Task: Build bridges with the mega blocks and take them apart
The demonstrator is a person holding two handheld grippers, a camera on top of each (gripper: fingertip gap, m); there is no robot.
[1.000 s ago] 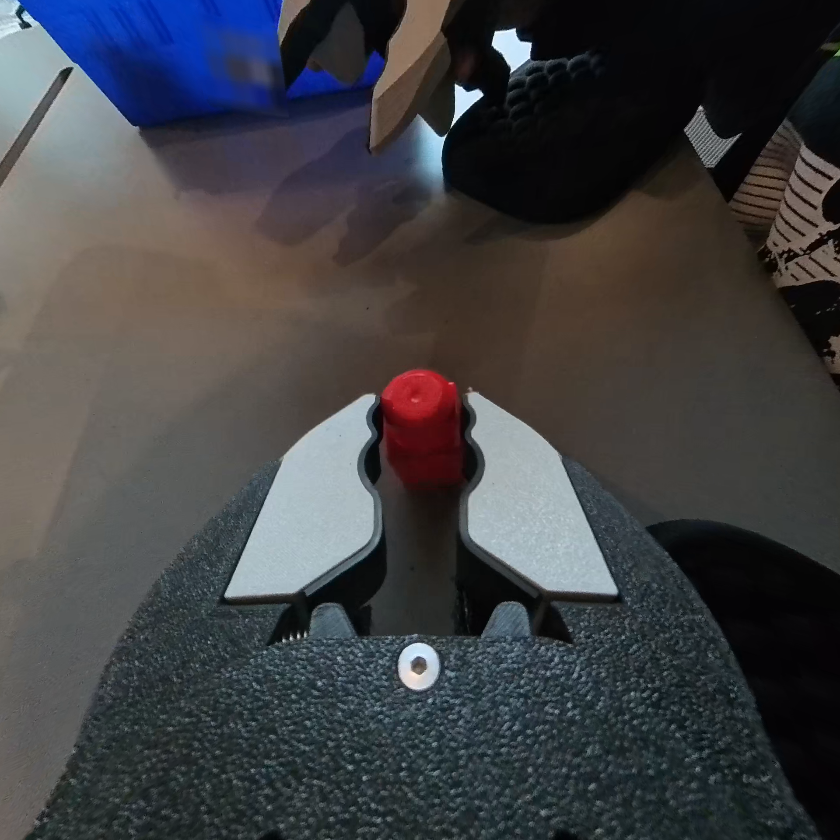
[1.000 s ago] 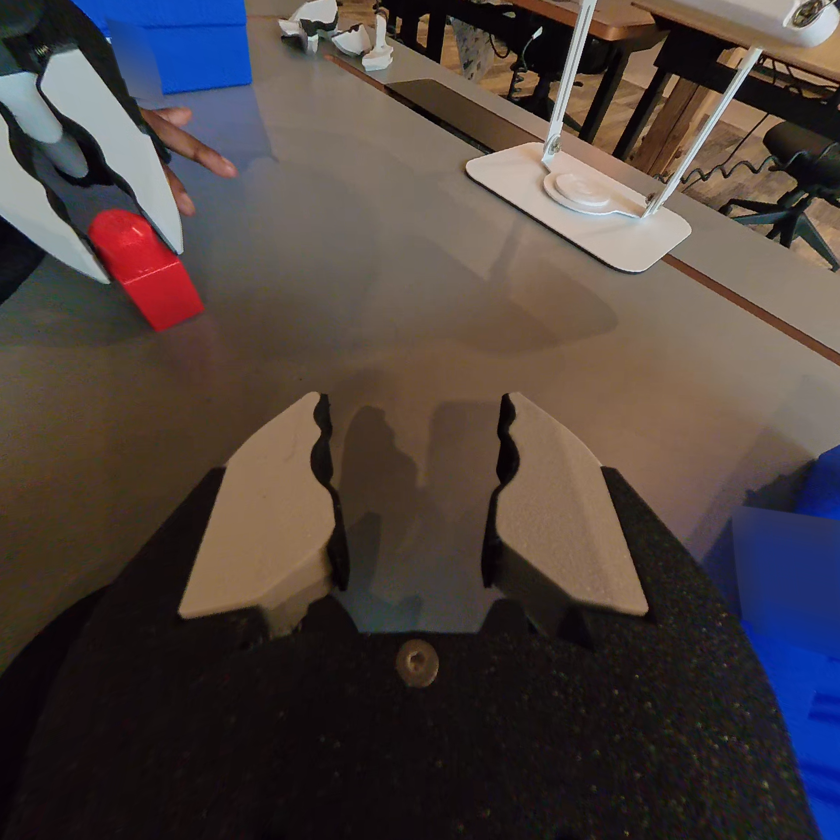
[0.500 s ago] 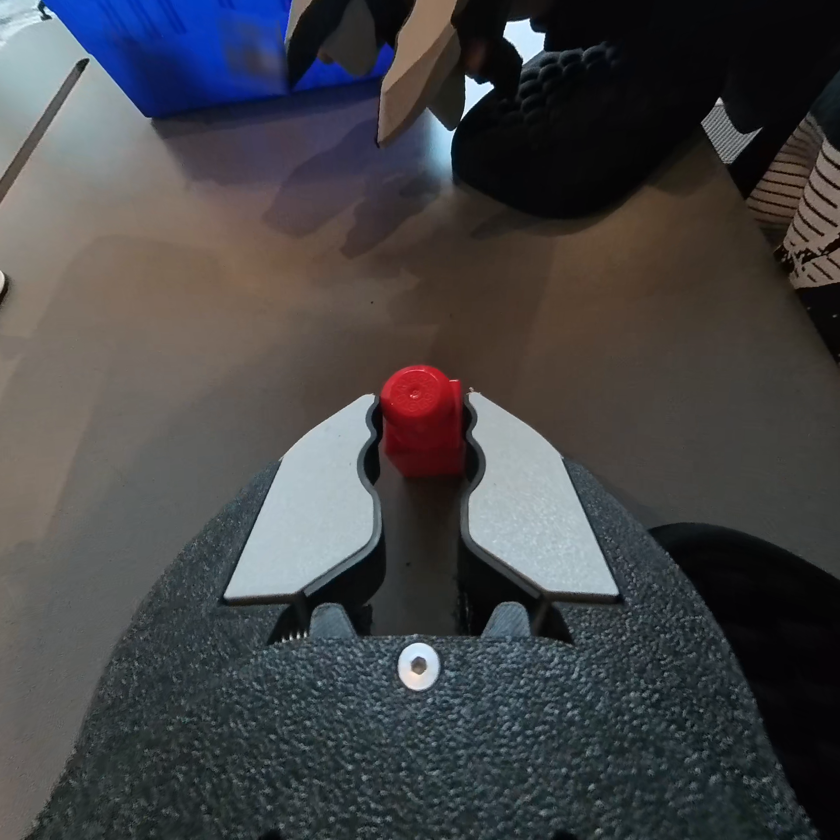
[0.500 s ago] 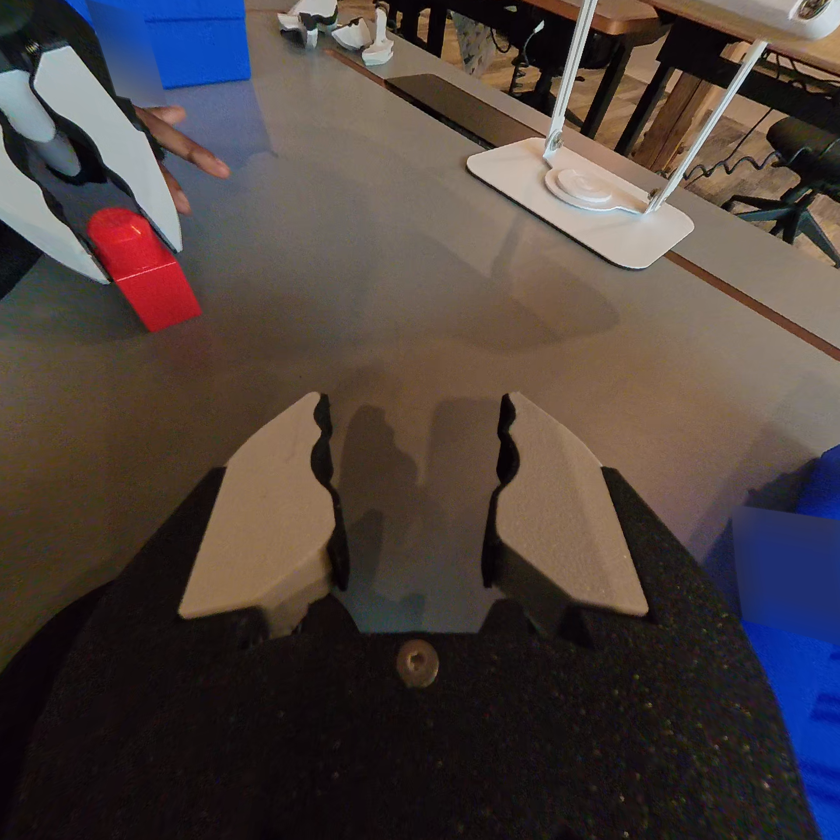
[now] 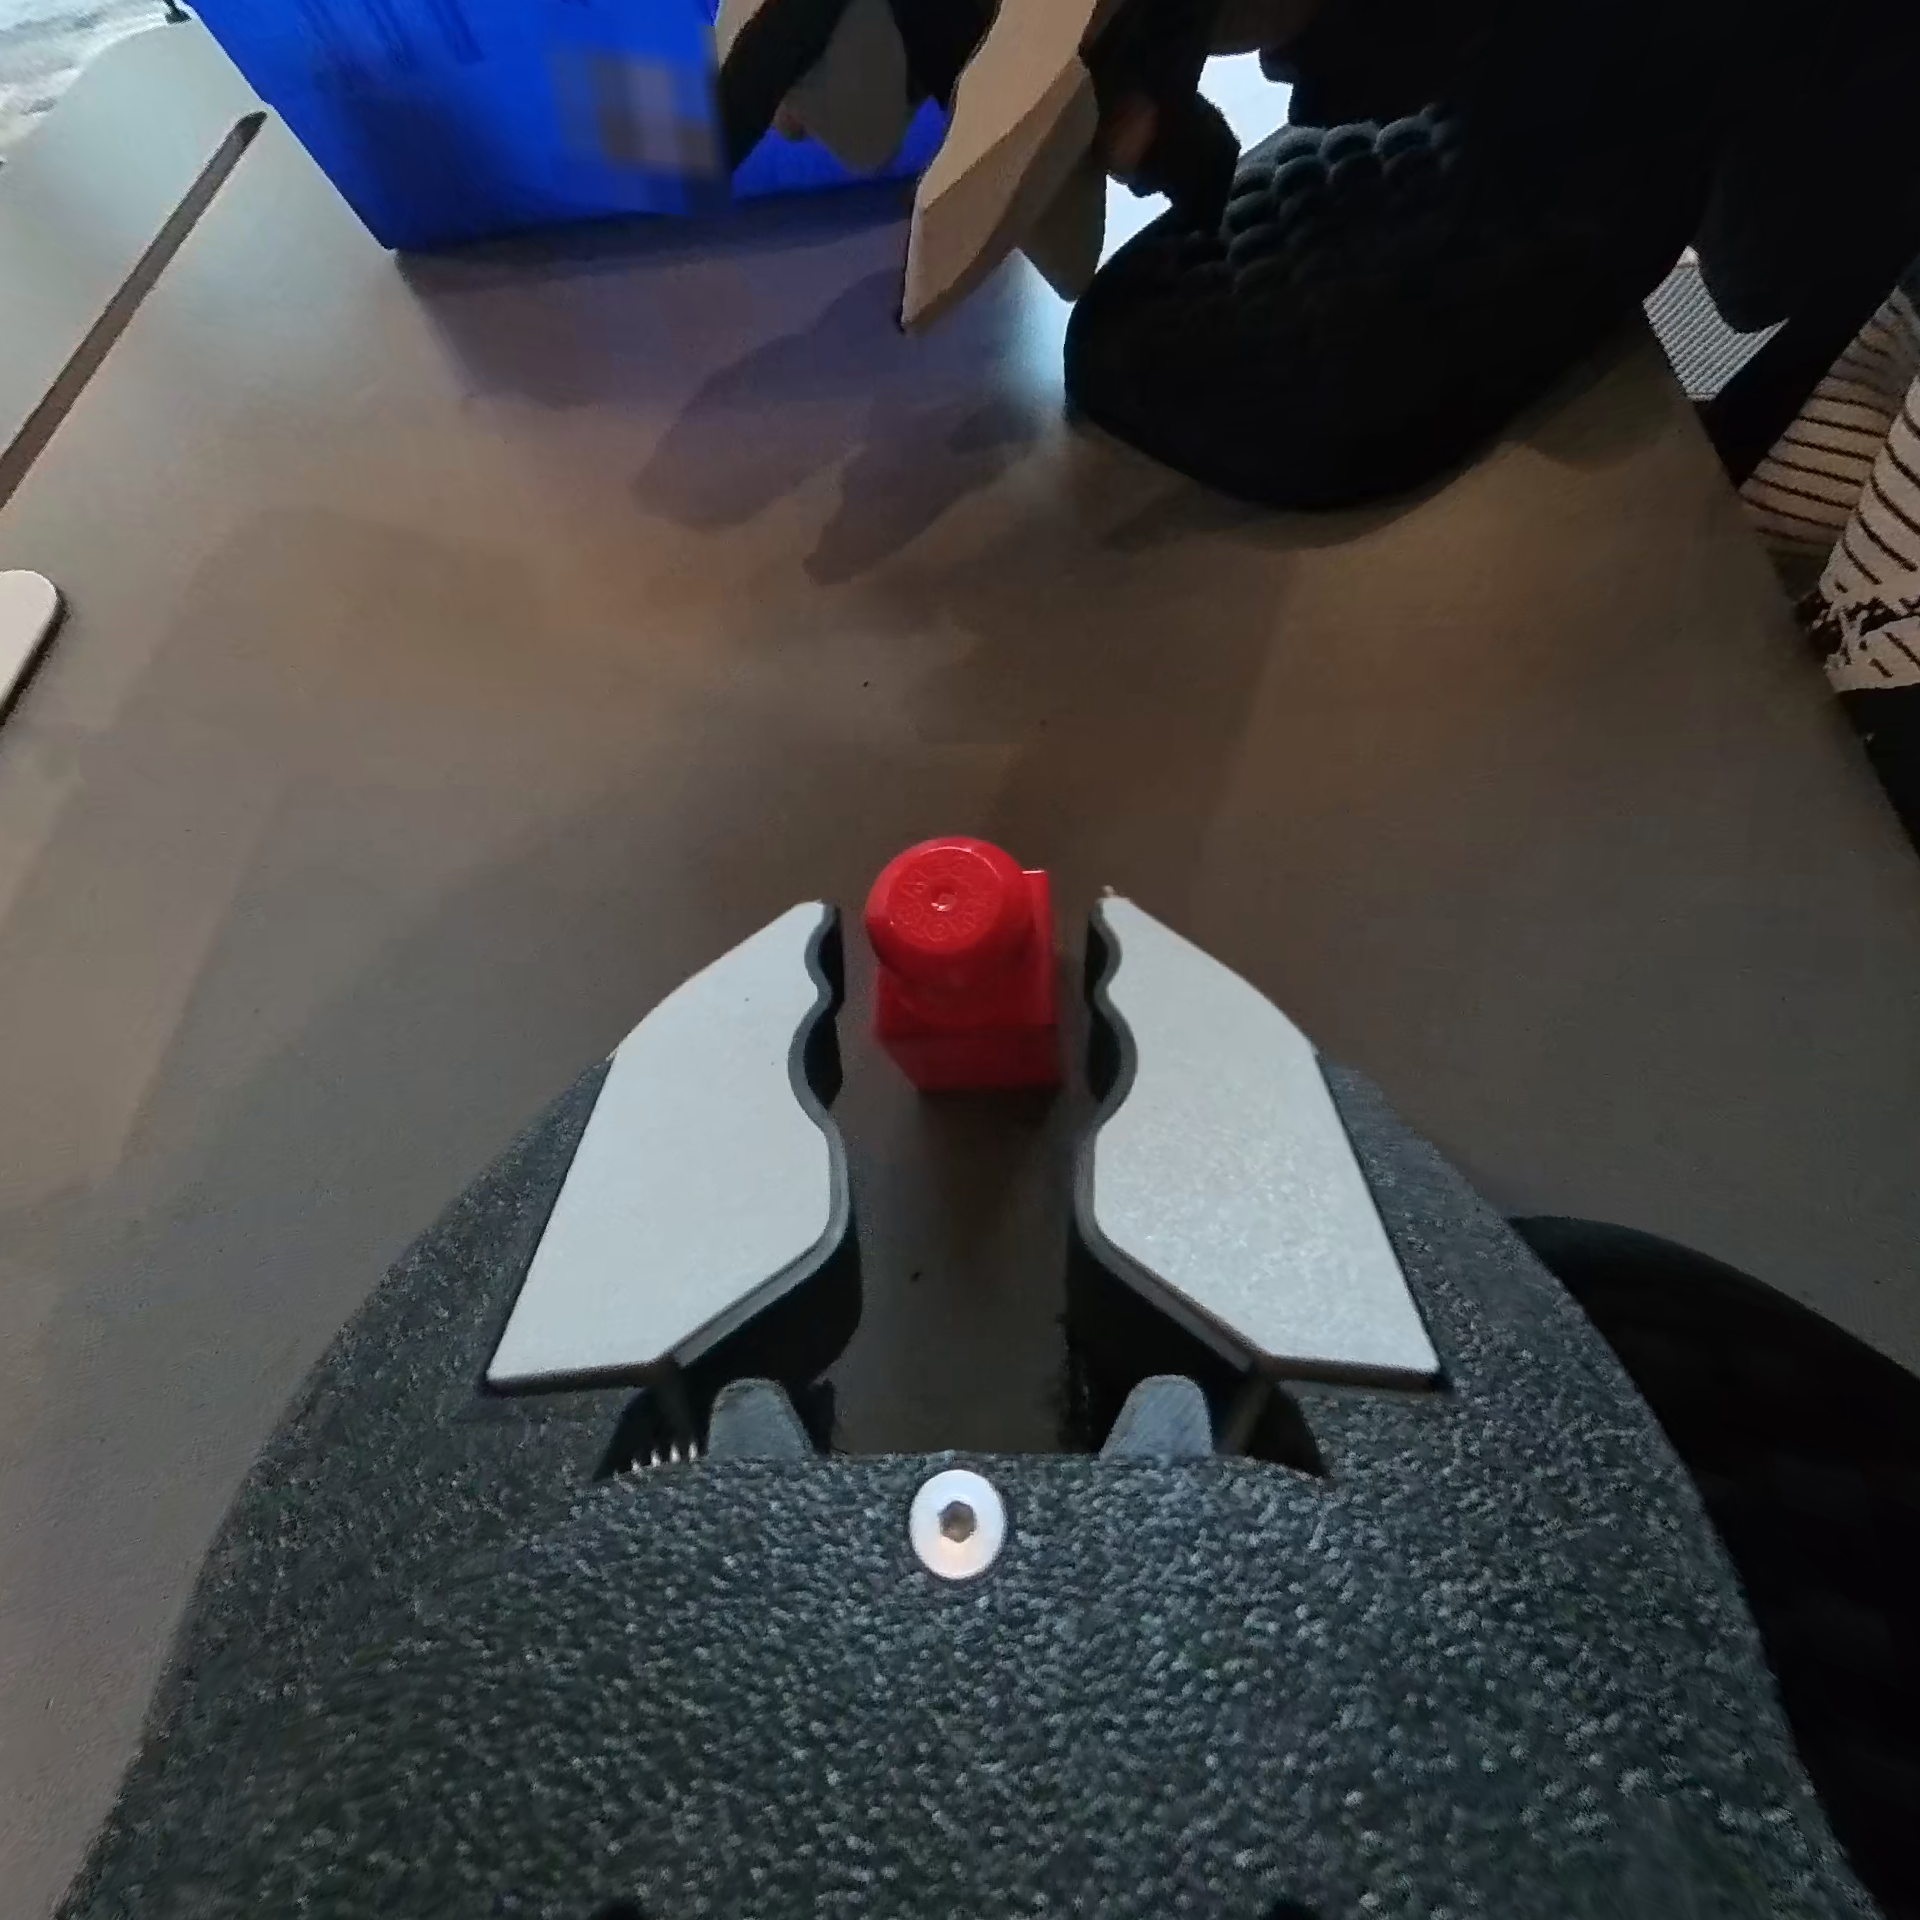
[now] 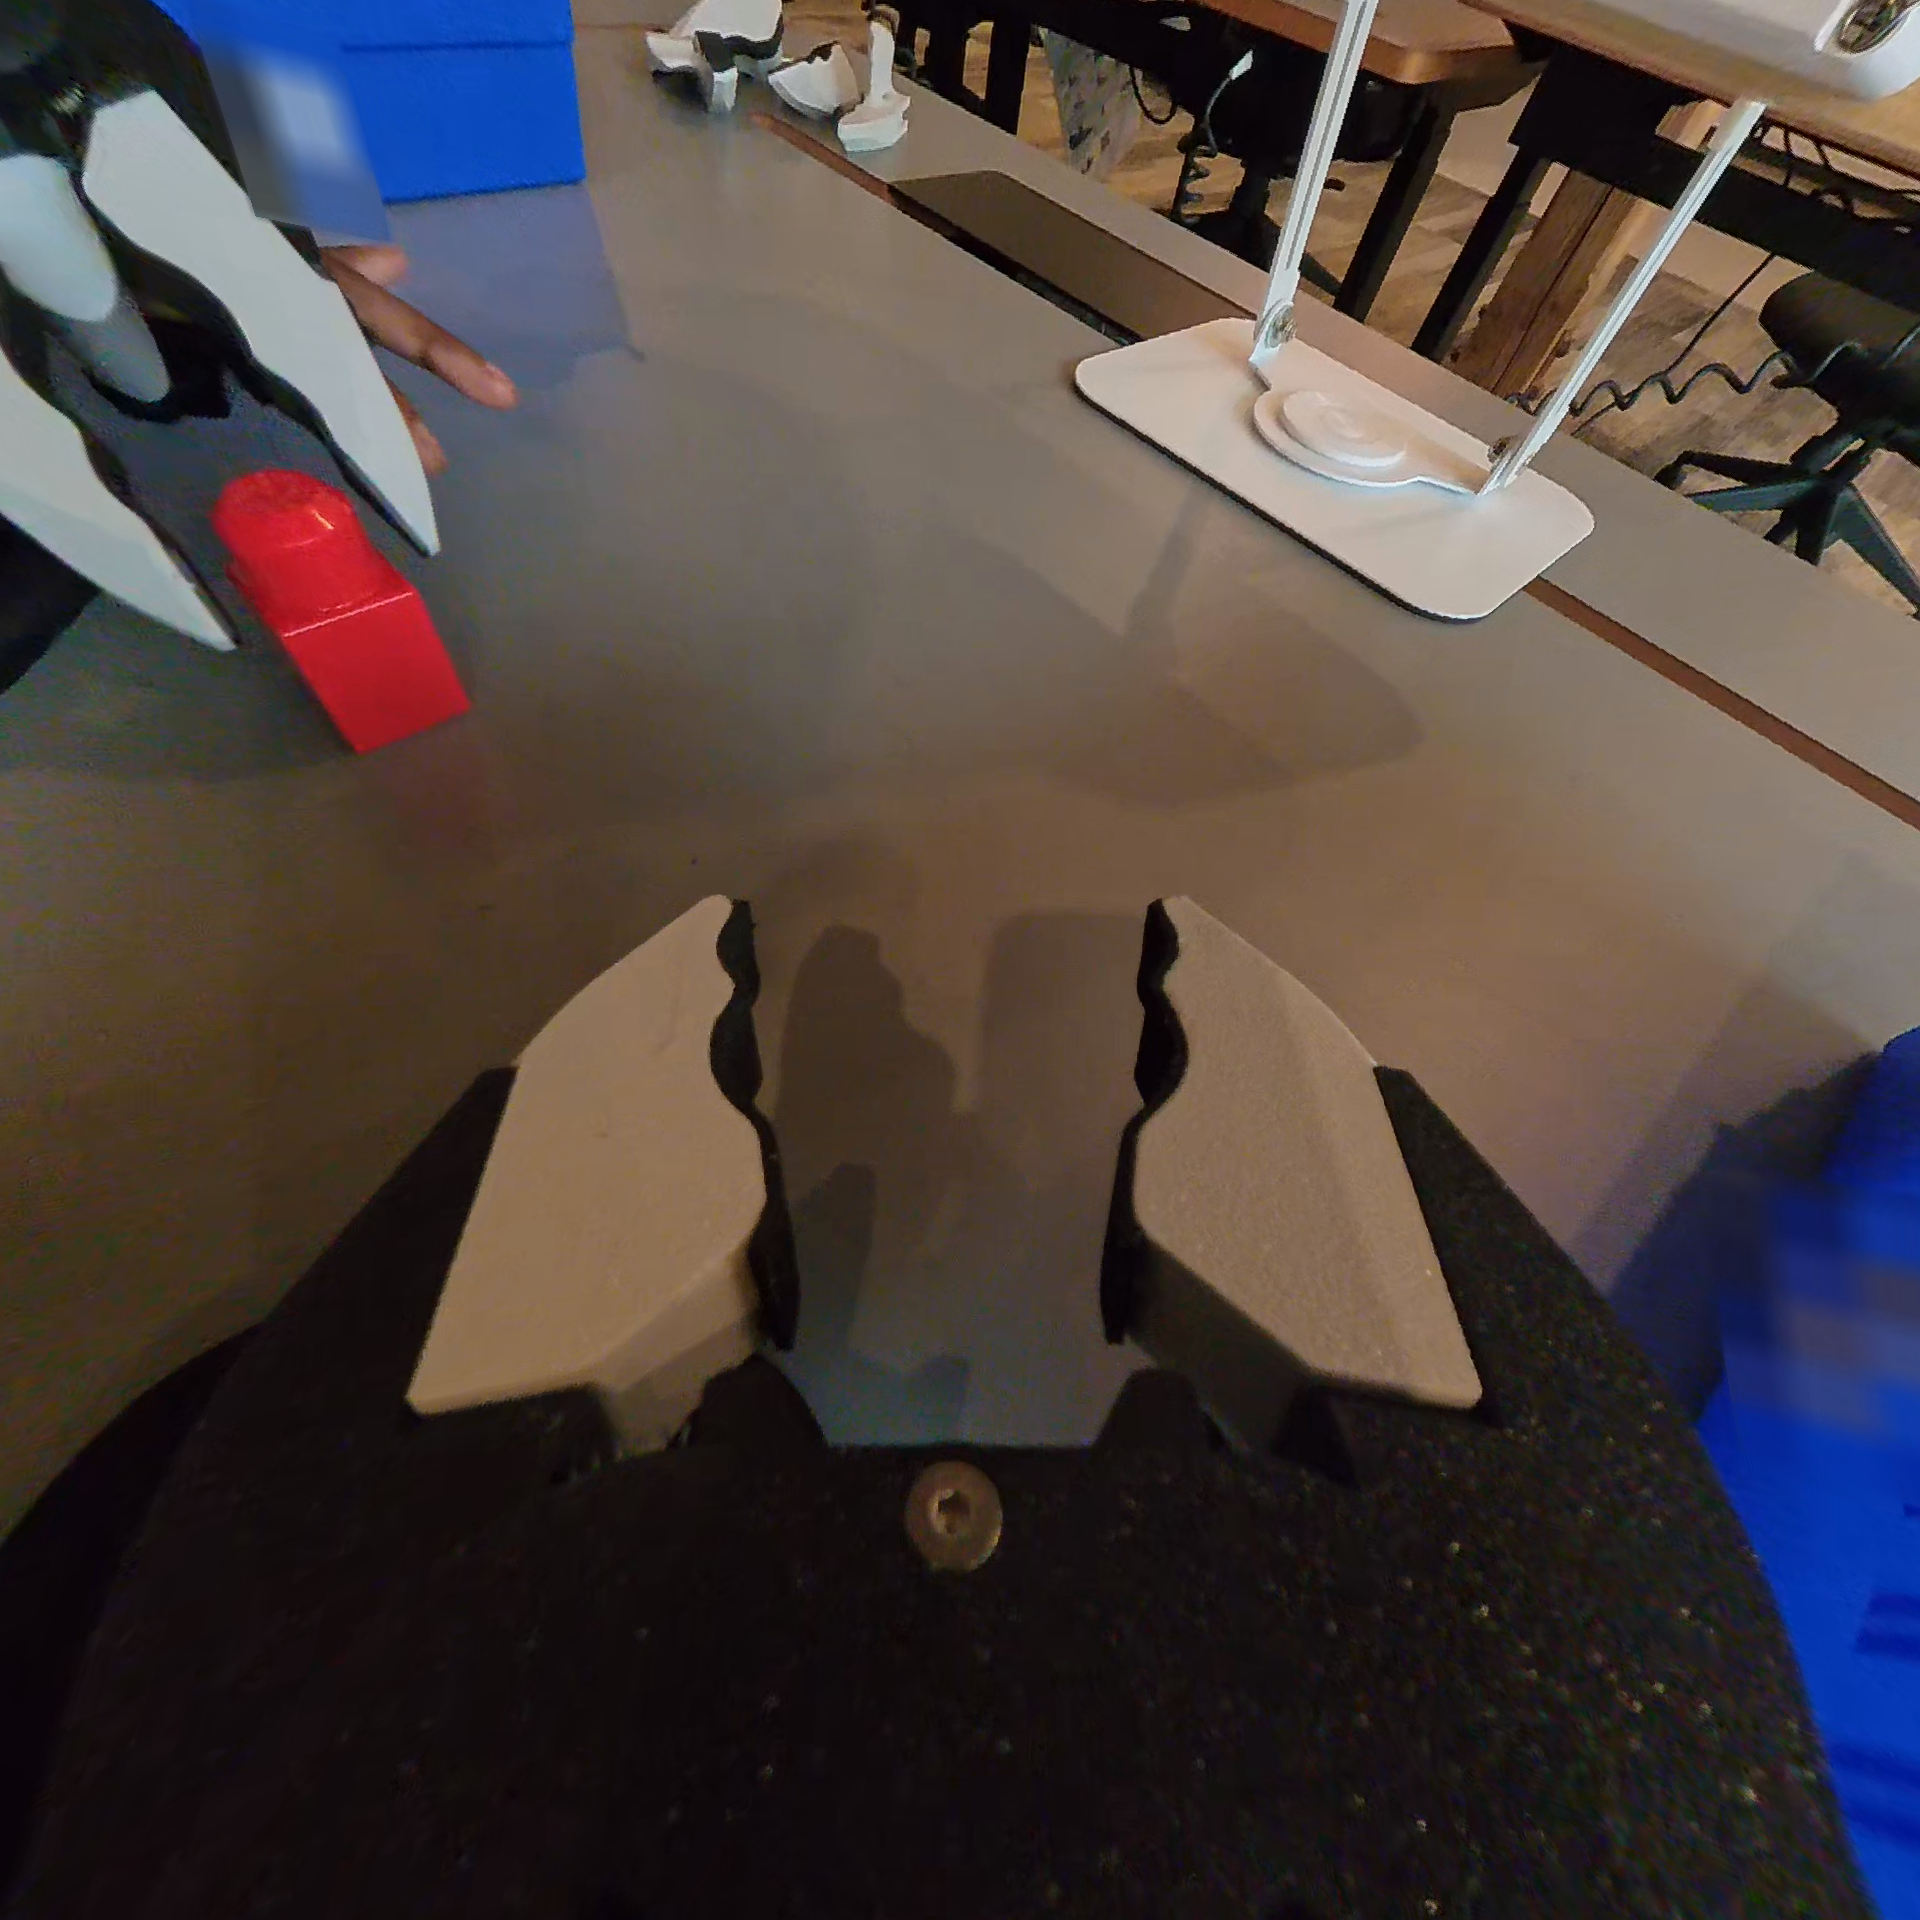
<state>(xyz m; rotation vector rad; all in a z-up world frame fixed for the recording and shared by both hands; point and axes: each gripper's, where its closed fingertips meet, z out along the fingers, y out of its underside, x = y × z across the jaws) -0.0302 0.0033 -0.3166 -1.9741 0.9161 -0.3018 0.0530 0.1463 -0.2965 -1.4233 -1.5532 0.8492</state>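
Observation:
A red mega block with one round stud stands on the grey table. My left gripper is open around it, with a small gap on each side. In the right wrist view the block stands at the far left, between the left gripper's white fingers. My right gripper is open and empty over bare table, well to the right of the block. One of its fingers shows at the top of the left wrist view.
A blue bin stands beyond the block and another blue bin is at the right edge. A white lamp base stands at the back right. A person's hand rests behind the left gripper. The white lamp base is about 35 cm from both grippers' fingertips.
My left gripper has opened and let go of the red block, which now stands on the table. The right gripper has stayed open and almost still.

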